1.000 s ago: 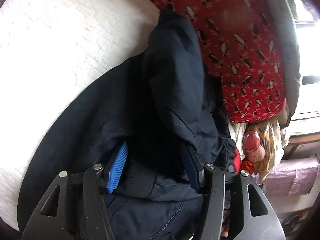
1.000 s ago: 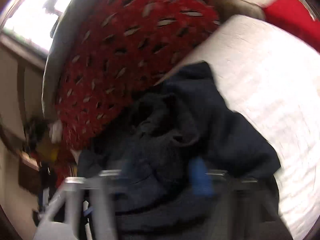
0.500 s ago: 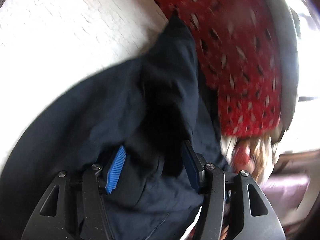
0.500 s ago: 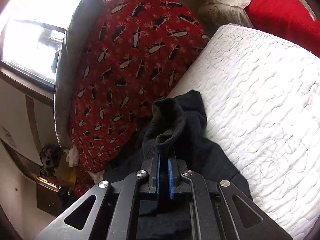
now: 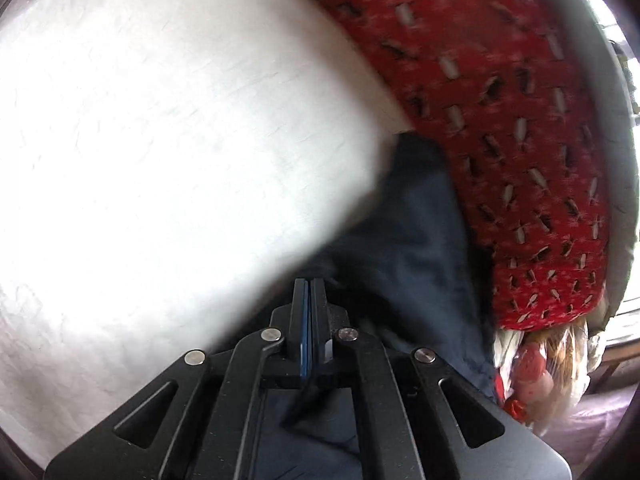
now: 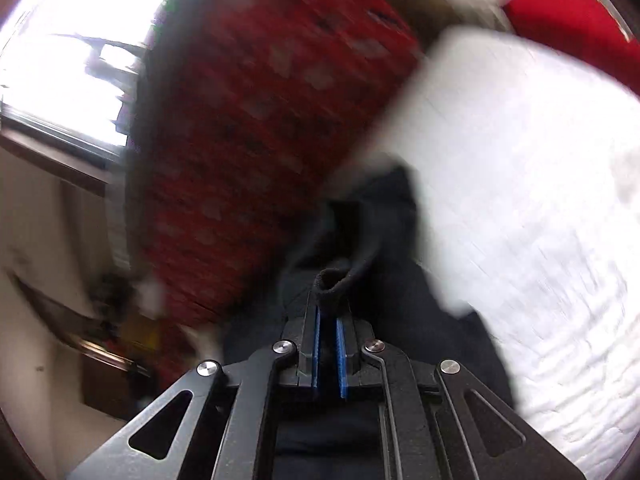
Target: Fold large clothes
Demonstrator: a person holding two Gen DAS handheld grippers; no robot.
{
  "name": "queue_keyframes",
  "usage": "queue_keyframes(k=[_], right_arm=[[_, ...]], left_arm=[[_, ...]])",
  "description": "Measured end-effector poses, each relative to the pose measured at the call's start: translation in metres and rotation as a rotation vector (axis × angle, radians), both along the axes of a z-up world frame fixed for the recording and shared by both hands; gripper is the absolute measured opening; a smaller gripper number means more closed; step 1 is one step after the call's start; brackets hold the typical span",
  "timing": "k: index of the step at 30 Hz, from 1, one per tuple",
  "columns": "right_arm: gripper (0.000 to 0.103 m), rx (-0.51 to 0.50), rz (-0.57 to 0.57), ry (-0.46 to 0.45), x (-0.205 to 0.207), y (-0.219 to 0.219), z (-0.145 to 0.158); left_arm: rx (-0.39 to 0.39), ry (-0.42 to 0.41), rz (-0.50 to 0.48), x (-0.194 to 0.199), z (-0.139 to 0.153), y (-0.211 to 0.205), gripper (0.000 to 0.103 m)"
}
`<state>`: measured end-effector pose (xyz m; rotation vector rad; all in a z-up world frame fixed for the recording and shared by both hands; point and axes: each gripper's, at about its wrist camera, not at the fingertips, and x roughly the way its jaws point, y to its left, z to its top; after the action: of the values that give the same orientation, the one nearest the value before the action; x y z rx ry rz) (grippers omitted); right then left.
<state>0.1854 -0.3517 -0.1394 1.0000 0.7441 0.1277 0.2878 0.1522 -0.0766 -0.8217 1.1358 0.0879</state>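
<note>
A dark navy garment point(image 5: 416, 248) lies on the white quilted bed point(image 5: 160, 160), its far end against a red patterned cushion point(image 5: 500, 120). In the left wrist view my left gripper point(image 5: 308, 292) is shut, its blue pads pressed together at the garment's near edge with a thin fold of the dark cloth pinched between them. In the right wrist view my right gripper point(image 6: 329, 312) is shut on the garment's ribbed cuff point(image 6: 334, 280), which sticks up past the pads. The rest of the garment point(image 6: 384, 208) trails away toward the cushion. Both views are blurred.
The red cushion point(image 6: 260, 140) leans on a grey backing by a bright window point(image 6: 60, 60). A bag with a doll-like toy point(image 5: 532, 372) sits off the bed's edge. White quilt point(image 6: 520, 180) spreads wide beside the garment, with another red item point(image 6: 568, 12) beyond it.
My left gripper has closed from wide open onto the garment's edge and swung sideways, so more white quilt fills its view. The right gripper keeps its hold on the cuff and has rolled a little.
</note>
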Motion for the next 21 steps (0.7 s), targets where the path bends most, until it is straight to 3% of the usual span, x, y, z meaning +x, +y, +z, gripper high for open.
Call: queue_keyframes(k=[2, 4, 6, 8, 9, 11, 13, 14, 16, 17, 19, 21], right_arm=[[0.008, -0.024, 0.025, 0.089, 0.000, 0.004, -0.014], [0.011, -0.077, -0.017, 0.060, -0.014, 0.004, -0.001], [0.014, -0.180, -0.091, -0.032, -0.034, 0.006, 0.027], [0.024, -0.219, -0.102, -0.127, -0.047, 0.015, 0.044], [0.029, -0.224, -0.082, -0.132, -0.046, 0.020, 0.045], [0.029, -0.232, -0.009, -0.066, -0.038, 0.034, 0.029], [0.023, -0.214, 0.097, 0.096, -0.023, 0.047, -0.005], [0.016, -0.191, 0.143, 0.182, -0.020, 0.052, -0.024], [0.015, -0.199, 0.114, 0.144, -0.032, 0.050, -0.020], [0.016, -0.203, 0.130, 0.171, -0.036, 0.050, -0.018], [0.018, -0.193, 0.165, 0.202, -0.046, 0.050, -0.020], [0.018, -0.227, 0.194, 0.212, -0.062, 0.053, -0.017]], left_arm=[[-0.028, -0.025, -0.031, -0.008, 0.007, 0.003, 0.000], [0.007, -0.087, -0.097, -0.015, 0.027, -0.007, 0.000], [0.044, -0.143, -0.181, -0.019, 0.045, -0.028, 0.001], [0.070, -0.153, -0.267, -0.018, 0.048, -0.053, 0.016], [0.102, -0.138, -0.305, -0.018, 0.043, -0.069, 0.023], [0.157, -0.066, -0.387, -0.020, 0.024, -0.095, 0.024], [0.201, 0.019, -0.474, -0.025, 0.000, -0.116, 0.024], [0.251, -0.013, -0.486, -0.034, 0.002, -0.120, 0.024], [0.320, -0.017, -0.547, -0.046, 0.009, -0.127, 0.028], [0.314, 0.009, -0.578, -0.051, 0.008, -0.128, 0.034], [0.284, 0.071, -0.627, -0.068, 0.002, -0.125, 0.034], [0.301, 0.116, -0.676, -0.087, -0.003, -0.123, 0.034]])
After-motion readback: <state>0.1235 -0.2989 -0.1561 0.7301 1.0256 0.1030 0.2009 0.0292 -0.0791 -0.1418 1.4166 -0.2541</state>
